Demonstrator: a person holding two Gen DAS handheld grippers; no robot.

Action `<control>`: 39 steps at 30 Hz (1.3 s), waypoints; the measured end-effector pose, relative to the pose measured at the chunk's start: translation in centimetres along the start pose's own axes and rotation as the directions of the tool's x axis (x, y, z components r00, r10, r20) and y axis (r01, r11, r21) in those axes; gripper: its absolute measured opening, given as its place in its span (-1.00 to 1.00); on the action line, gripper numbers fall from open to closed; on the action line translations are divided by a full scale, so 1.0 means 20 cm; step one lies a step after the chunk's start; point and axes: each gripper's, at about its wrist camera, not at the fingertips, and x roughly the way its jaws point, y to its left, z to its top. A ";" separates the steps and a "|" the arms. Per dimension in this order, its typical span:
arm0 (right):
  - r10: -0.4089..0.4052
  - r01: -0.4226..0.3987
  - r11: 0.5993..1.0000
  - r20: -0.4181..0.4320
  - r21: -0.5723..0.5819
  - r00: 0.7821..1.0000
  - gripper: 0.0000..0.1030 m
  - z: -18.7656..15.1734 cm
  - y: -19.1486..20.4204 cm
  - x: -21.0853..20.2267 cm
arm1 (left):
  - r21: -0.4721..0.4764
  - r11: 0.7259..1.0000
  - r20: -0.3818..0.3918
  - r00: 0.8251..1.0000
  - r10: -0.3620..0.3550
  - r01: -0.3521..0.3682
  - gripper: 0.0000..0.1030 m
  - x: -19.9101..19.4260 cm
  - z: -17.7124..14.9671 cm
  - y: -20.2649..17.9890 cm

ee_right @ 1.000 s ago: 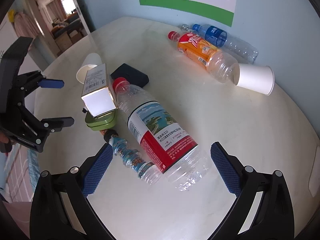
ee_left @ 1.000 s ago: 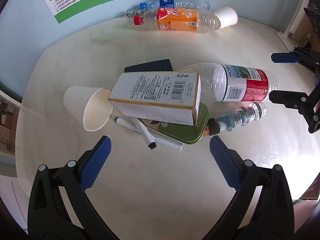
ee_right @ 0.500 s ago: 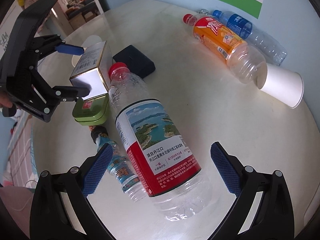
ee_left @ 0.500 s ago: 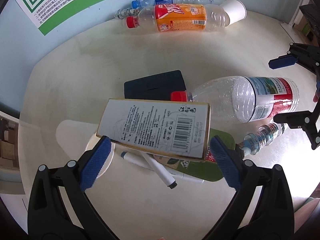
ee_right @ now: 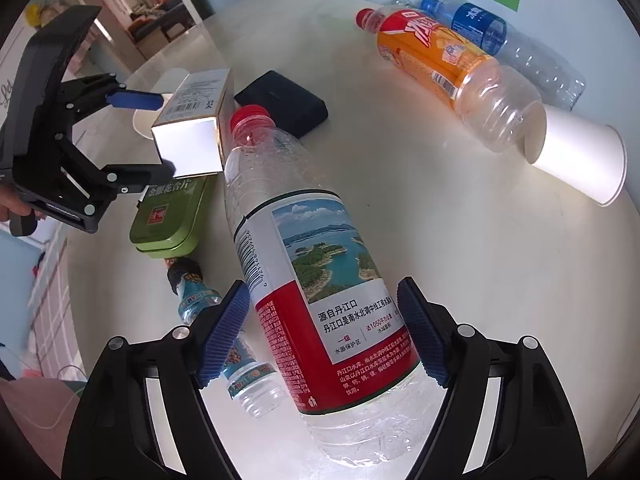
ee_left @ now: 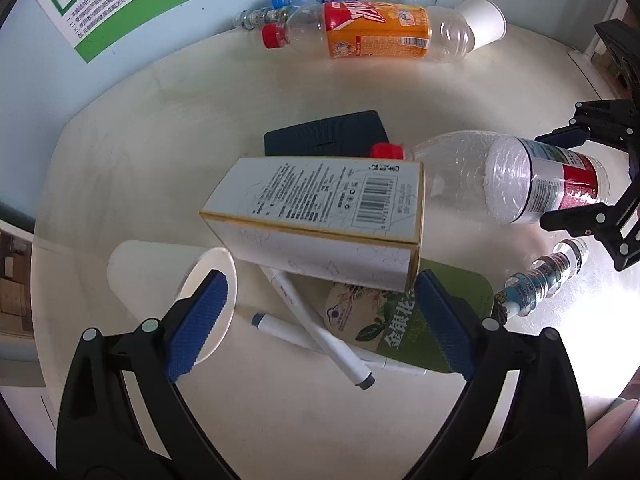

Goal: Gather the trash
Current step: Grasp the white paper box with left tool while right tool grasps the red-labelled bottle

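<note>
While the large water bottle lay on its side on the pale round desk, its long axis ran from the right gripper away toward the red cap, which pointed at the black pad and the white carton. Its clear body was crinkled, with a wrap label showing a lake scene above a red band of white print. The right gripper's blue pads stood spread on either side of the label end, close to it; whether they touched the plastic could not be told.

From the left wrist view, the left gripper was also spread, its pads flanking the near end of the white carton, which lay long-side across, barcode face up, resting partly on a green tin and two white markers. A paper cup lay on its side just left of the carton, mouth toward the camera.

A small slim bottle with a blue patterned label lay beside the big bottle, its dark cap near the tin. At the far edge by the wall lay an orange-labelled bottle, a blue-labelled bottle behind it, and a second paper cup touching the orange bottle's base.
</note>
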 end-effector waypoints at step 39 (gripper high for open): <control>-0.013 0.006 0.994 0.058 0.108 0.998 0.26 -0.14 -0.22 -0.20 | 0.559 0.811 -0.138 0.984 -0.115 0.173 -0.10 0.14 0.28 -0.12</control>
